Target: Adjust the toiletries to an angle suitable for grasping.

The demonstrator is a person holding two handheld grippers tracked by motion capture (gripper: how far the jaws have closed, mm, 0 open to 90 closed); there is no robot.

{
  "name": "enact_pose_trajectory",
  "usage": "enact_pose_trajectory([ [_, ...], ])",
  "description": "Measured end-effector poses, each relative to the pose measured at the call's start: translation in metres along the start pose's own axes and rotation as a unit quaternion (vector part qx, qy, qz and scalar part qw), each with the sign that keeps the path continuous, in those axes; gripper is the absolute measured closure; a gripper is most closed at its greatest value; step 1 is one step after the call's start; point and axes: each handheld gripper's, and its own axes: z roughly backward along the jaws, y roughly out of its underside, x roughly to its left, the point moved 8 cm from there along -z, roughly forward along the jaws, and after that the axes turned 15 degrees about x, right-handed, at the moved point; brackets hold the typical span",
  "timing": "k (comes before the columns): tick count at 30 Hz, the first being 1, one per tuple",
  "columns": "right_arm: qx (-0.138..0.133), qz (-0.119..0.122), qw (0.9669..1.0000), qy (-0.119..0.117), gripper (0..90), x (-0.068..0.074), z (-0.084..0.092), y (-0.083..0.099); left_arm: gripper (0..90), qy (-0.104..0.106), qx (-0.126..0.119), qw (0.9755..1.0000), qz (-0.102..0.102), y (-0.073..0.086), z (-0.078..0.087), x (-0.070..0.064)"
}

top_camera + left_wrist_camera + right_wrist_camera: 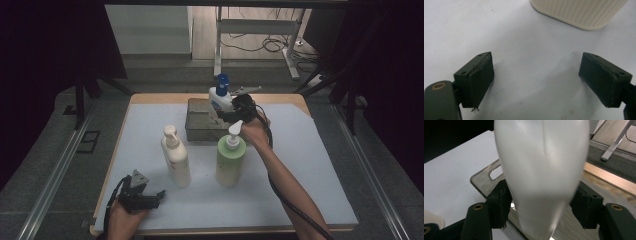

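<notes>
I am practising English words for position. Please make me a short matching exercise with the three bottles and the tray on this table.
Things:
1. cream pump bottle
2. green pump bottle
3. blue-capped white bottle
4. metal tray

Places or states:
a. held between the right gripper's jaws, above the tray
b. at the far side of the white mat
c. standing left of the other pump bottle
d. standing in front of the tray, near the right hand

Pairs: 1-c, 2-d, 3-a, 4-b
</notes>
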Motion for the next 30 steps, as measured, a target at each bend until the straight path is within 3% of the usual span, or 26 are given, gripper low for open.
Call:
enact_pose_trajectory([
  [8,-0.004,0.006,0.9998,-0.021,40.9,-0.002,0.016,0.018,12.7,0.0,0.0,1.0,0.0,0.0,0.0,0.0],
  [15,-0.005,0.009,0.9994,-0.033,49.9,-0.005,0.029,0.037,12.6,0.0,0.0,1.0,0.0,0.0,0.0,0.0],
  [19,0.001,-0.003,0.9997,-0.026,59.0,-0.013,0.029,0.046,12.6,0.0,0.0,1.0,0.0,0.0,0.0,0.0],
  [23,0.01,-0.009,0.9999,0.007,72.6,-0.021,0.024,0.051,12.7,0.0,0.0,1.0,0.0,0.0,0.0,0.0],
  [30,0.023,-0.022,0.999,0.032,87.2,-0.029,0.011,0.049,12.7,0.0,0.0,1.0,0.0,0.0,0.0,0.0],
])
